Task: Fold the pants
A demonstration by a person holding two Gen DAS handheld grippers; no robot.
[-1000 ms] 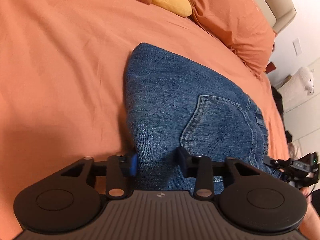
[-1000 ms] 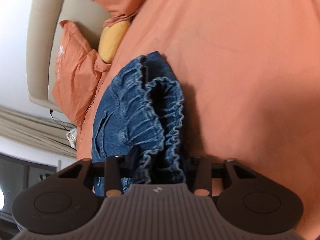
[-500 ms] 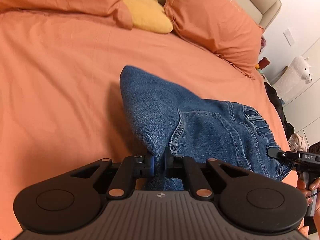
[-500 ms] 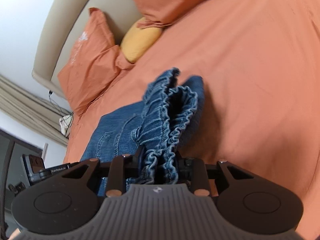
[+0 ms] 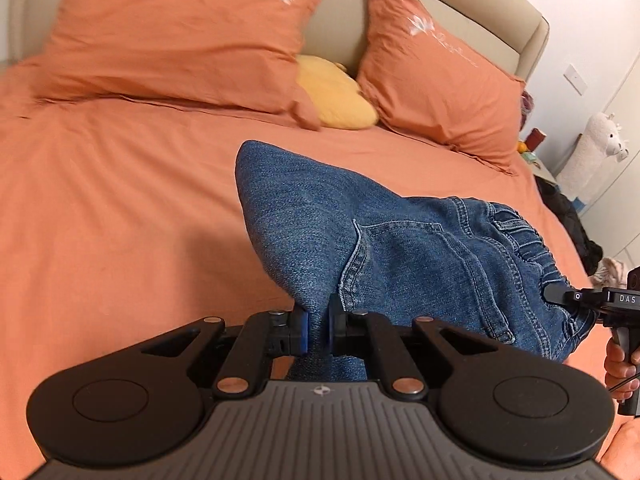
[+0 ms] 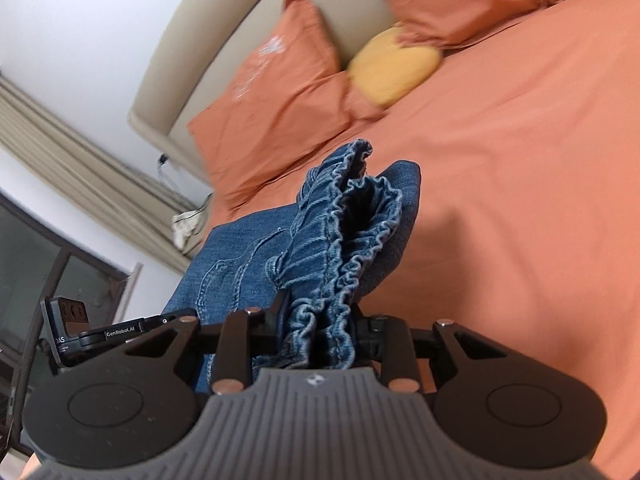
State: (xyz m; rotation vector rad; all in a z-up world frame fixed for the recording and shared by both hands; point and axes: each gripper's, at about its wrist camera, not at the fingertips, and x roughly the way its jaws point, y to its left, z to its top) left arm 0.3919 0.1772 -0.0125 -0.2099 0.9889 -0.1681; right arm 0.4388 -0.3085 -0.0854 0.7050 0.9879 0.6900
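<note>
An orange bed (image 5: pixel 100 208) fills both views, with a beige headboard (image 5: pixel 480 4) behind it. Two orange pillows lean on the headboard, a big pillow (image 5: pixel 180 32) toward the left of the left wrist view and a second pillow (image 5: pixel 436 72) to its right, and a small yellow cushion (image 5: pixel 340 96) is wedged between them.

The pants (image 5: pixel 380 240), blue denim and folded over on themselves, hang lifted above the sheet between the two tools, throwing a shadow on the bed beneath. A back pocket (image 5: pixel 420 264) with pale stitching faces up, and the gathered elastic waistband (image 6: pixel 344 248) bunches toward the right side.

The left tool (image 5: pixel 316 330) is nearly closed, its blue pads pinching a thin fold of denim at the edge away from the waistband. The right tool (image 6: pixel 316 328) is clamped on the thick, ruffled waistband, its jaws held partly apart by the bunched cloth. Both sets of jaws have just been closing, with the fabric between them.

A white stuffed llama (image 5: pixel 592 148) stands by the wall beyond the bed. At the right edge of the left wrist view, a hand (image 5: pixel 620 364) grips the right tool's handle.
</note>
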